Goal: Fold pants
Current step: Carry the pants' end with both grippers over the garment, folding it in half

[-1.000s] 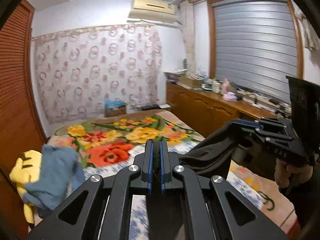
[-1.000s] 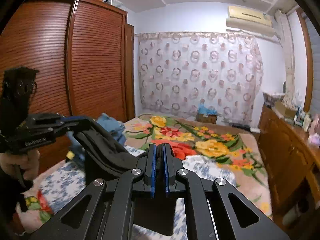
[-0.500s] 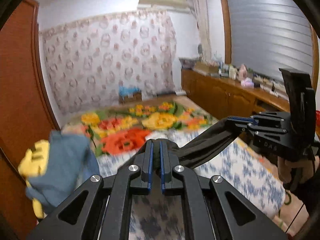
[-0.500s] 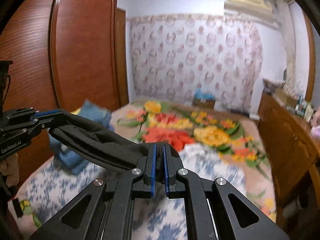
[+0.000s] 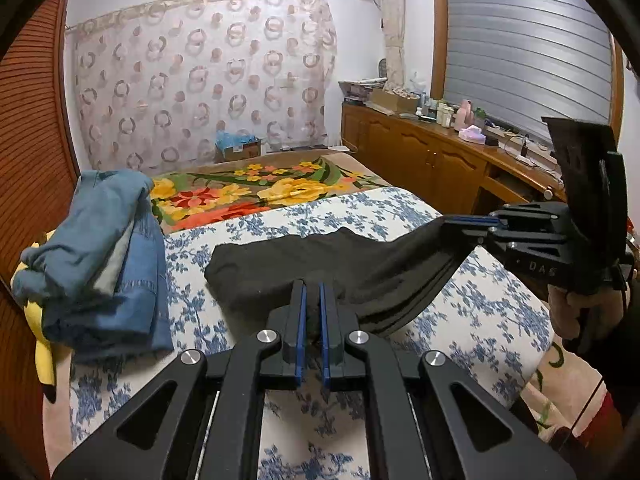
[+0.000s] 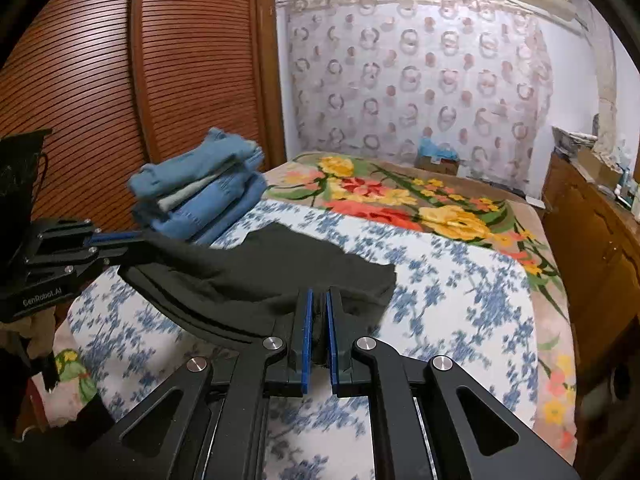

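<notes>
Dark pants (image 5: 304, 264) lie partly on the blue-flowered bedsheet (image 5: 360, 208), far end on the bed, near edge held up. My left gripper (image 5: 313, 292) is shut on the near edge of the pants. My right gripper (image 6: 318, 300) is shut on the pants (image 6: 256, 276) at the other near corner. In the left wrist view the right gripper (image 5: 472, 222) holds the cloth at the right. In the right wrist view the left gripper (image 6: 116, 238) holds it at the left.
A stack of folded blue clothes (image 5: 100, 248) over something yellow sits on the bed's left side, also in the right wrist view (image 6: 200, 192). A flowered blanket (image 5: 248, 196) covers the far bed. A wooden cabinet (image 5: 432, 160) runs along the right, a wardrobe (image 6: 120, 80) on the left.
Both grippers have come down and forward with the pants. The pants, hanging in the air before, now lie spread with their far end on the sheet.
</notes>
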{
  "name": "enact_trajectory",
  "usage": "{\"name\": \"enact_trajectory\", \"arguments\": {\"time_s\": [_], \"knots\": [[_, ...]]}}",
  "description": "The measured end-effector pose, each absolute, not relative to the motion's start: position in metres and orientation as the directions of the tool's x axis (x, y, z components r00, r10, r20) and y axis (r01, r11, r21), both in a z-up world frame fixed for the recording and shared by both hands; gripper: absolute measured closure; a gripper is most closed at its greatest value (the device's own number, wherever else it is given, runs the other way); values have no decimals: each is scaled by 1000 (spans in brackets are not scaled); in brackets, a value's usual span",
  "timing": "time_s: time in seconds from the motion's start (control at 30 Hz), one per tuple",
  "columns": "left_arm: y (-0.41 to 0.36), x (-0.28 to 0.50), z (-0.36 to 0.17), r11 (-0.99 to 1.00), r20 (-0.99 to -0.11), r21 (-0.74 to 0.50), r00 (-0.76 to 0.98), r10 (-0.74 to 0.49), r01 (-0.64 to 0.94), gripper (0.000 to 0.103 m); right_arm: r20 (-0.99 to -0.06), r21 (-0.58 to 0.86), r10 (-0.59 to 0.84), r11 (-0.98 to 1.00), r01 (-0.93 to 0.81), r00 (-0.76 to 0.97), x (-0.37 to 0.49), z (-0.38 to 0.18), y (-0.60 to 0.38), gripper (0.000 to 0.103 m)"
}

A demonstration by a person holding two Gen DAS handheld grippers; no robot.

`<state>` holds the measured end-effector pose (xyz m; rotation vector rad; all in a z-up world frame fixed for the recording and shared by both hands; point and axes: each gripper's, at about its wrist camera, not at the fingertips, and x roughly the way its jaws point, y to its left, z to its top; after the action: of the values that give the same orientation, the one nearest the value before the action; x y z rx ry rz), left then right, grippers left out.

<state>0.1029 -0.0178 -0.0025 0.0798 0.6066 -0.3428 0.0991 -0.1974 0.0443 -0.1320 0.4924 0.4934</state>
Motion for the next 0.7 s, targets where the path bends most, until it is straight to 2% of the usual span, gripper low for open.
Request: {"name": "enact_trajectory", "arguments": {"time_s": [0.33,0.7], "knots": [[-9,78,-16,939,-576,-74,754,-316,337,96,-484,33,450,867,-498,751,65,26,-208,96],[-8,60,-55,938,-631,-116,705,-323,326,96,-522,67,450,869,-490,725,44,-5,-205,96]]}}
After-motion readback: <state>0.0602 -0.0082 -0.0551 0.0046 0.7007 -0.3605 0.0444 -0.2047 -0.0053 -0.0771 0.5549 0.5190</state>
